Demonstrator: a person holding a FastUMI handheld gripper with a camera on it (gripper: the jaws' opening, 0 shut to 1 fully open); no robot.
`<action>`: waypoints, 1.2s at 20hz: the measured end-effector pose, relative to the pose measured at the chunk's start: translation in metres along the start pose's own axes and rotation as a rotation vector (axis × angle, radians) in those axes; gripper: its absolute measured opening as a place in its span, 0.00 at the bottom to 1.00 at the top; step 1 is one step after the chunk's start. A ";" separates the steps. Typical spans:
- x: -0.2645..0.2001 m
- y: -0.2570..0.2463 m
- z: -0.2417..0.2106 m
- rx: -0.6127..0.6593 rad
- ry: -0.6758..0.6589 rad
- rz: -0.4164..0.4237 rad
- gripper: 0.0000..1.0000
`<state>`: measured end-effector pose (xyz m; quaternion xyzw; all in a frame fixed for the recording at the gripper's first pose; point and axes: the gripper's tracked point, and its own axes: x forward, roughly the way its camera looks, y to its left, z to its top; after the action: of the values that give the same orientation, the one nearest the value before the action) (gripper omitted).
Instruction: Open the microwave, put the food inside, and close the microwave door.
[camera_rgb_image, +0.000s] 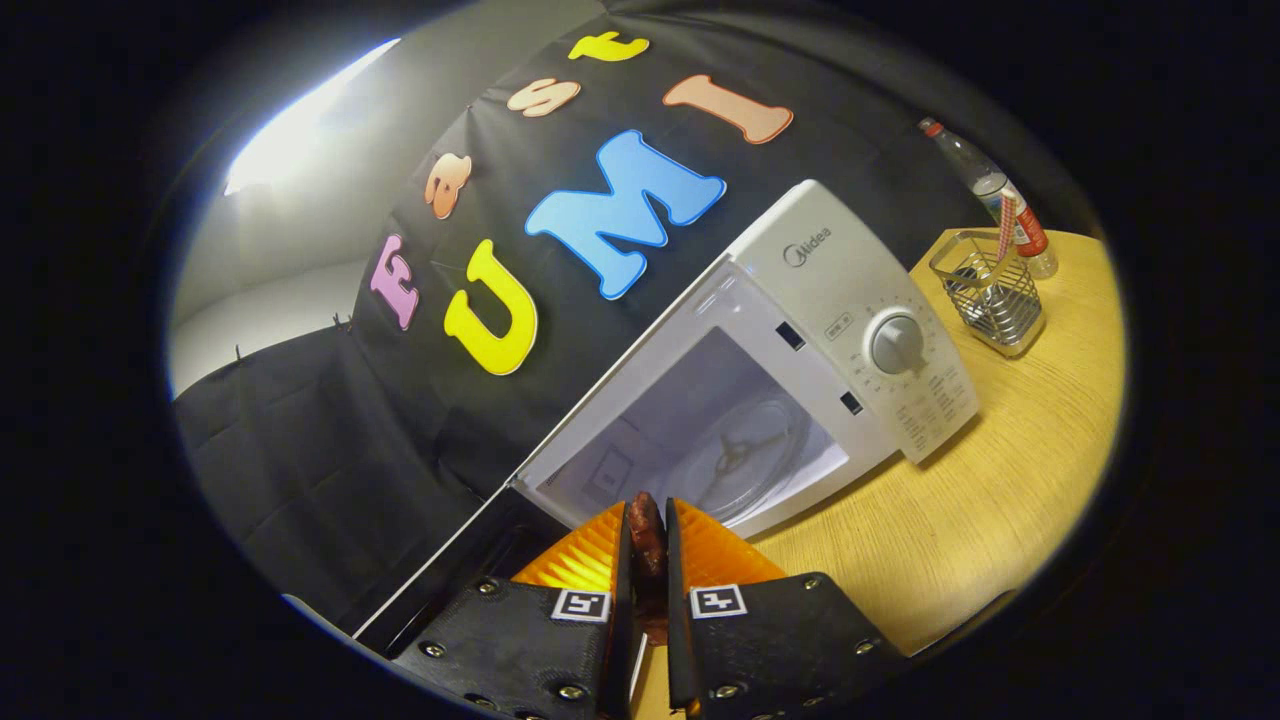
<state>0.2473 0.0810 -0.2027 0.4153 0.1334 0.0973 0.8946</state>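
A white microwave (860, 300) stands on a wooden table (990, 500), its door (450, 570) swung wide open toward the left of my fingers. Inside, the glass turntable (745, 465) sits in the lit cavity just beyond my fingertips. My gripper (648, 530) is shut on a dark reddish-brown piece of food (647, 540), pinched narrowly between both fingers and held in front of the cavity opening. The view is tilted, so the microwave looks slanted.
A wire mesh holder (990, 295) with a striped straw stands on the table beyond the microwave's control panel. Behind it is a clear bottle (985, 185) with a red cap. Bare tabletop lies to the right of my fingers.
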 end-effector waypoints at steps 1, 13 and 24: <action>0.013 -0.001 0.000 0.005 -0.009 -0.013 0.15; 0.130 -0.014 -0.009 0.032 -0.055 -0.098 0.15; 0.190 -0.039 -0.009 0.063 -0.168 -0.175 0.14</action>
<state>0.4264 0.1167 -0.2686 0.4368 0.0967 -0.0207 0.8941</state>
